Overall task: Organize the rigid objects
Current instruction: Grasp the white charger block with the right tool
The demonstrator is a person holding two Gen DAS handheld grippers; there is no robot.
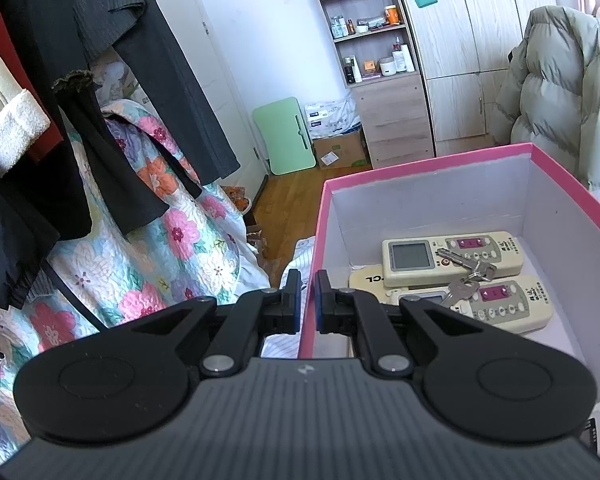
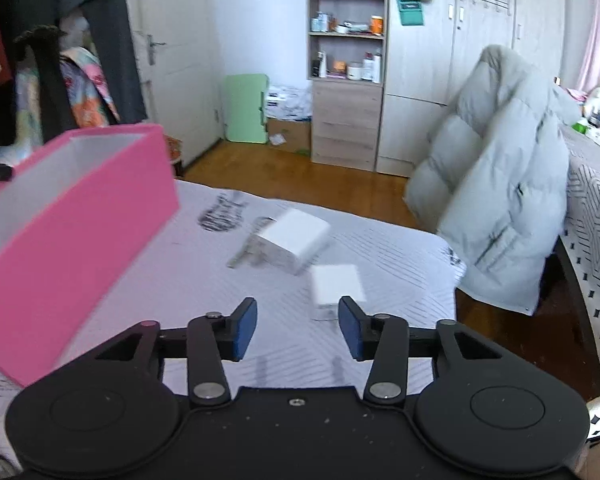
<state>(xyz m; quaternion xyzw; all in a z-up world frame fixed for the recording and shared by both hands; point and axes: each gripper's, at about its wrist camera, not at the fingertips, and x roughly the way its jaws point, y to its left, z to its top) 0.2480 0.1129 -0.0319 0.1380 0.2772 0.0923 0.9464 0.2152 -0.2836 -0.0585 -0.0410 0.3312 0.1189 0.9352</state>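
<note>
A pink box (image 1: 420, 168) with a white inside holds two cream remote controls (image 1: 452, 256) (image 1: 500, 300) and a bunch of keys (image 1: 466, 274). My left gripper (image 1: 308, 300) is shut on the box's near left wall, one finger on each side. In the right wrist view the pink box (image 2: 72, 240) stands at the left on a white striped cloth. Two white chargers (image 2: 294, 240) (image 2: 336, 284) lie on the cloth. My right gripper (image 2: 298, 328) is open and empty just short of the nearer charger.
A grey puffer jacket (image 2: 496, 208) hangs over a chair at the right. A wooden shelf unit and wardrobe (image 2: 348, 80) stand at the back. Dark clothes (image 1: 100, 80) and a floral quilt (image 1: 148, 240) hang at the left. A wood floor (image 2: 300, 180) lies beyond the table edge.
</note>
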